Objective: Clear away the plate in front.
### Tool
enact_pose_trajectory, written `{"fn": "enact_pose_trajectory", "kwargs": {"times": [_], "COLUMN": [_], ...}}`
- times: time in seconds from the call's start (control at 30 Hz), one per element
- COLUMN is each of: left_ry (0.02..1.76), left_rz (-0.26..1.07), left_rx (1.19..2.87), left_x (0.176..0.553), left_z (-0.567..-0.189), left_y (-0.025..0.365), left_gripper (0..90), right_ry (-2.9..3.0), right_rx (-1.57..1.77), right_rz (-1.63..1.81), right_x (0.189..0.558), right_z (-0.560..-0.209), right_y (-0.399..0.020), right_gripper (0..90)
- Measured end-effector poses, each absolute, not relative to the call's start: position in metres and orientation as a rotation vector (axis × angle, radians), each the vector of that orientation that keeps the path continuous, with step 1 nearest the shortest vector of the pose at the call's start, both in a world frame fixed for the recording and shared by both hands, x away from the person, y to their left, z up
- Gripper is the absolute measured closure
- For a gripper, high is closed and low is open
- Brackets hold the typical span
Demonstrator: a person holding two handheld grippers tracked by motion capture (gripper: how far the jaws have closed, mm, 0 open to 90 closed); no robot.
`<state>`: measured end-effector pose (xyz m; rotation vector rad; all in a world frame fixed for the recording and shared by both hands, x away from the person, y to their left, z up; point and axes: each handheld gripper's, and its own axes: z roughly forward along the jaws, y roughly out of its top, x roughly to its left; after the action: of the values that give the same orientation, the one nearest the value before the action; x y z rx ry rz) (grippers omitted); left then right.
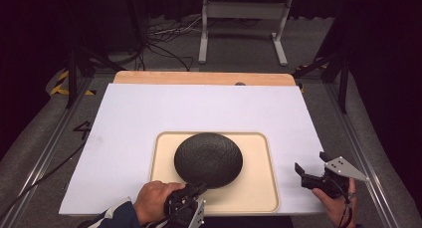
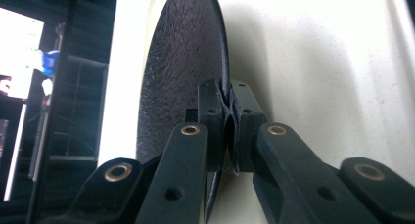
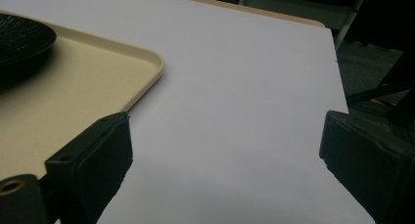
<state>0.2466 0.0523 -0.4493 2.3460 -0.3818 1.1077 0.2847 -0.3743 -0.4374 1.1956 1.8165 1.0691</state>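
Observation:
A black textured plate (image 1: 208, 159) lies on a cream tray (image 1: 259, 163) in the middle of the white table sheet. My left gripper (image 1: 200, 187) is at the plate's near rim, held by a hand at the bottom of the high view. In the left gripper view the left gripper (image 2: 229, 99) has its jaws pinched on the plate (image 2: 181, 72) edge, one pad on each face. My right gripper (image 1: 311, 163) hovers open over the table's right front corner, off the tray. The right gripper (image 3: 225, 145) has only bare sheet between its wide-set jaws.
The white sheet (image 1: 149, 113) covers a wooden tabletop (image 1: 199, 78) whose far strip shows. Metal rails run along both table sides. A white stand (image 1: 244, 24) and cables lie on the floor beyond. The tray corner (image 3: 151, 62) is left of the right jaws.

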Motion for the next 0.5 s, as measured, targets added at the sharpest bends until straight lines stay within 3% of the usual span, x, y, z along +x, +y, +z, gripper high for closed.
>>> {"fn": "enact_pose_trajectory", "kwargs": {"times": [0.2,0.5], "left_ry": [-0.399,-0.392], "left_rz": [1.106,0.99], "left_rx": [2.338,2.32], "left_x": [0.2445,0.2469], "left_z": [-0.4522,-0.4548], "left_y": [0.0497,0.0429], "left_gripper": [84.9,82.3], "right_ry": [1.816,1.817], "right_rx": [1.196,1.193], "right_rz": [1.069,1.072], "right_x": [0.2844,0.2842], "right_z": [-0.4372,-0.4369], "right_y": [-0.3746,-0.374], "right_gripper": [6.0,6.0]}}
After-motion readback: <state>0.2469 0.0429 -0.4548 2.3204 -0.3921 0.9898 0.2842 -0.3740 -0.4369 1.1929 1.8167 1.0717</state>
